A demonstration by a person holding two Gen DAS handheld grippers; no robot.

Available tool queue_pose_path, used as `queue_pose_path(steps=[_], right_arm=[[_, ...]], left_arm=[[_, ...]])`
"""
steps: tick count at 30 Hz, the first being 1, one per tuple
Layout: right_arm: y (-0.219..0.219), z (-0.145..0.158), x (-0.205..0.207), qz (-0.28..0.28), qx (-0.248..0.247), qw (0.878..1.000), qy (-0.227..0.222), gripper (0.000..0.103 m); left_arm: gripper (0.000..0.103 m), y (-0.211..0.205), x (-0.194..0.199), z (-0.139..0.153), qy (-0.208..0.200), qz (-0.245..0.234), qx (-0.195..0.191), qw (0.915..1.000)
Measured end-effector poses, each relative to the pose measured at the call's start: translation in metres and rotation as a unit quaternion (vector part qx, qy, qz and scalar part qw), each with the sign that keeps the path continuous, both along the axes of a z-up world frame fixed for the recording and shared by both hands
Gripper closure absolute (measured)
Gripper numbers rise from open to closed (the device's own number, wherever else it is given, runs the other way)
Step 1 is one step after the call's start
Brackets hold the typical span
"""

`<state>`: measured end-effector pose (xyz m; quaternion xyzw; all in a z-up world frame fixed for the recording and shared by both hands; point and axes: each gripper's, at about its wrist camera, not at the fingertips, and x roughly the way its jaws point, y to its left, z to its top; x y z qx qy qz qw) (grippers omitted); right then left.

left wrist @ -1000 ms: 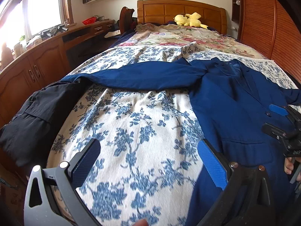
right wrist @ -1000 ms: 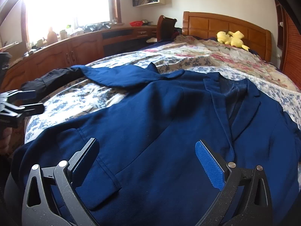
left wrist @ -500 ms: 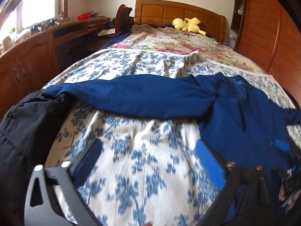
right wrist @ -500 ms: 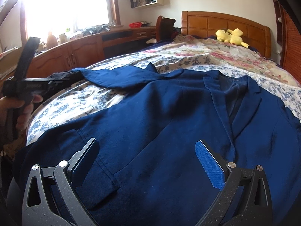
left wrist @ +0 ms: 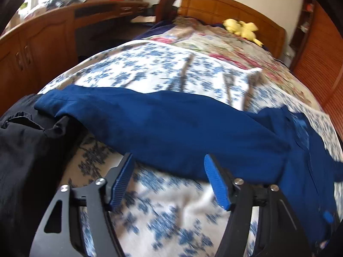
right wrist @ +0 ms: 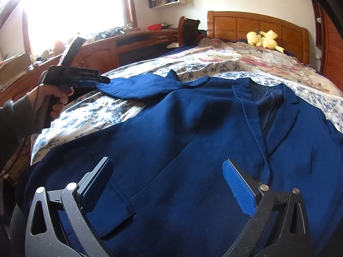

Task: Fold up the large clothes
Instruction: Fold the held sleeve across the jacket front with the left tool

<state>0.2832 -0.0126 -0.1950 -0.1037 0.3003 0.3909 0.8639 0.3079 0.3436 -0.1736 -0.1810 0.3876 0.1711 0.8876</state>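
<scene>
A navy blue jacket (right wrist: 193, 139) lies face up on the floral bedspread (left wrist: 171, 209), one sleeve (left wrist: 171, 124) stretched out to the left. My left gripper (left wrist: 168, 158) has its fingertips at the sleeve's near edge. Its jaws are closing, the fabric edge sits just between the tips, and the pads do not press on it. In the right wrist view the left gripper (right wrist: 100, 81) reaches the sleeve's far end, held by a hand (right wrist: 49, 98). My right gripper (right wrist: 167, 162) hovers open over the jacket's lower front near a pocket flap (right wrist: 111, 212), holding nothing.
A black garment (left wrist: 23, 150) hangs over the bed's left edge beside the sleeve's cuff. A yellow plush toy (right wrist: 263, 39) lies by the wooden headboard (right wrist: 257, 25). Wooden cabinets (left wrist: 38, 49) and a chair (right wrist: 189, 30) run along the left; a slatted wooden wall (left wrist: 321, 64) stands right.
The left gripper has travelled forward across the bedspread to the sleeve, and its jaws have narrowed. The right gripper and the jacket's body have stayed where they were.
</scene>
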Motion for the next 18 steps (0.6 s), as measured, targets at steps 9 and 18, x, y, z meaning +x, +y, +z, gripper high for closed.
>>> queue_pose_path(steps=[9,18], right_arm=[[0.000,-0.001,-0.001,0.002,-0.002,1.000,0.000,0.000],[0.001,-0.001,-0.001,0.002,-0.001,1.000,0.000,0.000]], left_arm=[[0.039,0.042,0.007,-0.020,0.013,0.061,-0.039,0.9973],[0.102,0.045,0.019,-0.024,0.022,0.067,-0.023,0.9972]])
